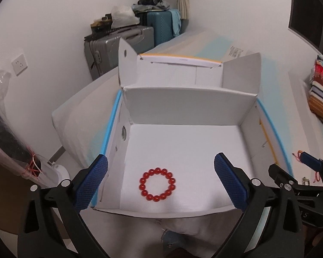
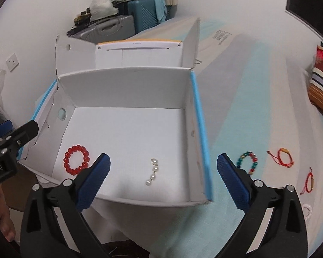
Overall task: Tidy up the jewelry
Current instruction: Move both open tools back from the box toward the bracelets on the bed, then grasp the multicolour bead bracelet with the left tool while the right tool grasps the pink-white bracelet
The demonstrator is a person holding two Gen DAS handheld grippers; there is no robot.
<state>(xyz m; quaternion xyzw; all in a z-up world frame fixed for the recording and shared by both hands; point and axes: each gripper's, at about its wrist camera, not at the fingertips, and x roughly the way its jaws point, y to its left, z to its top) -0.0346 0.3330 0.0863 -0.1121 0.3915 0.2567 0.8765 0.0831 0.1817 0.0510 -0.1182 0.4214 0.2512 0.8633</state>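
Holding both the left gripper (image 1: 160,182) and right gripper (image 2: 163,181) spread and empty, we judged the green bracelet (image 2: 248,161), lying beside the box (image 2: 201,133), light, floppy and slippery, best pinched across one beaded side

The box (image 2: 127,99) looks like matt white cardboard, smooth inside. The red bead bracelet (image 1: 157,184) is glossy, like glass or polished plastic; the pearl strand (image 2: 152,175) has a soft sheen. The fingers (image 1: 92,182) wear blue, finely textured rubbery pads on matt black plastic arms. The bed (image 2: 258,111) cover is smooth cloth.
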